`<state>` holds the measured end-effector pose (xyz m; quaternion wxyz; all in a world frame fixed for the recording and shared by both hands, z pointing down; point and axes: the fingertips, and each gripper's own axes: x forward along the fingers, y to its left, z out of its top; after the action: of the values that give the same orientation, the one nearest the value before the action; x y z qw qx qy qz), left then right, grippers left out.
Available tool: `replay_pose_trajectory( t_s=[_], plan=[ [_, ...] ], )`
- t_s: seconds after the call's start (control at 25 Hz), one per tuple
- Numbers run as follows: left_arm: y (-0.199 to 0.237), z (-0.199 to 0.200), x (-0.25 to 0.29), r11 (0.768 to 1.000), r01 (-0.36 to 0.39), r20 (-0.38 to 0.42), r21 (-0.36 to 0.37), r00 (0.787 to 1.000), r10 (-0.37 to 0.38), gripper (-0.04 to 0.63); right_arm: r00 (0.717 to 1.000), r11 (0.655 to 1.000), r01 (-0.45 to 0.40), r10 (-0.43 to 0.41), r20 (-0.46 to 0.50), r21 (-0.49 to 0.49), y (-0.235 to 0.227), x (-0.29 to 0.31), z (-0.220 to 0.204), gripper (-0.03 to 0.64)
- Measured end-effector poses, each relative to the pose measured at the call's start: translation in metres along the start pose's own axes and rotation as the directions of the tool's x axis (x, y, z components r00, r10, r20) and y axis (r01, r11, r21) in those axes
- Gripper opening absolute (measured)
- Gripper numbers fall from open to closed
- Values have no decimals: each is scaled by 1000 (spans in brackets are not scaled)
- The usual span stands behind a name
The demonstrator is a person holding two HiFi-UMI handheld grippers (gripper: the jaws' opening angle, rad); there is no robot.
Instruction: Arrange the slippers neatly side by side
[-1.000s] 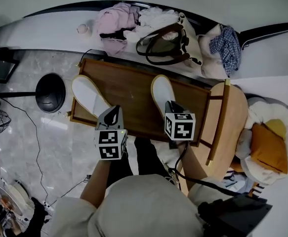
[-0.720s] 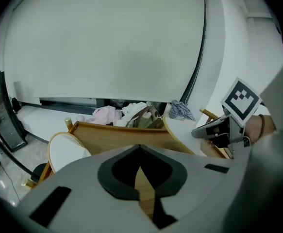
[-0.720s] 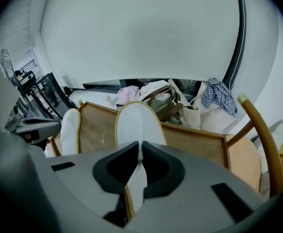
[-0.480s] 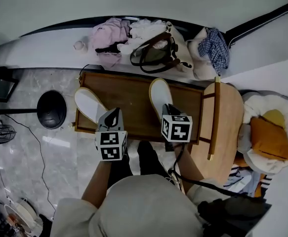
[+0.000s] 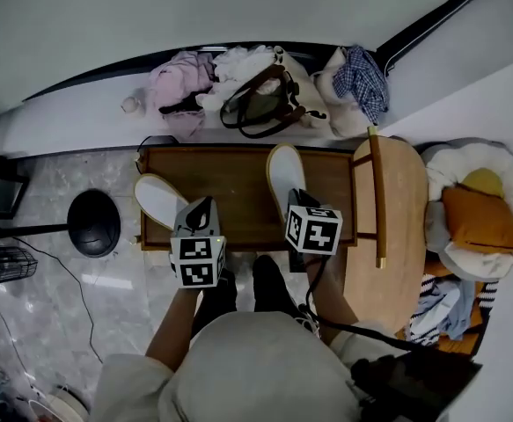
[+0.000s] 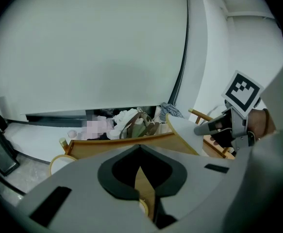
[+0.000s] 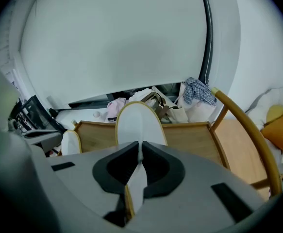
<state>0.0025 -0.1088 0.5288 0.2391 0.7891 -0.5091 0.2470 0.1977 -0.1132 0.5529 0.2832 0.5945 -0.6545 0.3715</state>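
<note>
Two white slippers with tan rims are over a low wooden table (image 5: pixel 238 161). The right slipper (image 5: pixel 284 172) (image 7: pixel 136 125) points away from me, and my right gripper (image 5: pixel 296 197) (image 7: pixel 140 152) is shut on its heel edge. The left slipper (image 5: pixel 159 200) (image 6: pixel 59 163) angles out past the table's left end. My left gripper (image 5: pixel 198 213) (image 6: pixel 140 152) is shut at its heel, with a tan-and-cream rim showing between the jaws. The gripper body hides most of that slipper in the left gripper view. The two slippers sit well apart.
A bag and a heap of clothes (image 5: pixel 256 95) lie beyond the table by the wall. A wooden chair (image 5: pixel 388 209) stands right of the table, with cushions (image 5: pixel 476 218) further right. A black round stand base (image 5: pixel 93 222) and cables are on the floor at left.
Both grippers have lifted a little and rolled, each still holding its slipper's heel. The head camera has shifted, so the table sits higher and more square in view.
</note>
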Motion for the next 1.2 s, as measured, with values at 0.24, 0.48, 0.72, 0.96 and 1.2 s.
replay_pose_trajectory(
  t_s=[0.24,0.48,0.72,0.96,1.2],
  plan=[
    [-6,7,2,997,59,2,46,998,-60,3,999,996,47,-49,20,76,-4,-8,-5,47],
    [-9,9,6,990,106,-11,96,994,-105,3,995,983,92,-98,33,156,-15,-14,-11,48],
    [-9,7,14,983,132,-33,131,991,-128,3,991,967,120,-129,26,224,-25,-9,-18,46],
    [-9,4,23,981,135,-61,139,990,-128,3,991,959,126,-132,5,252,-34,7,-22,46],
    [-5,0,38,983,126,-91,132,989,-115,3,993,957,122,-119,-25,264,-38,31,-22,46]
  ],
)
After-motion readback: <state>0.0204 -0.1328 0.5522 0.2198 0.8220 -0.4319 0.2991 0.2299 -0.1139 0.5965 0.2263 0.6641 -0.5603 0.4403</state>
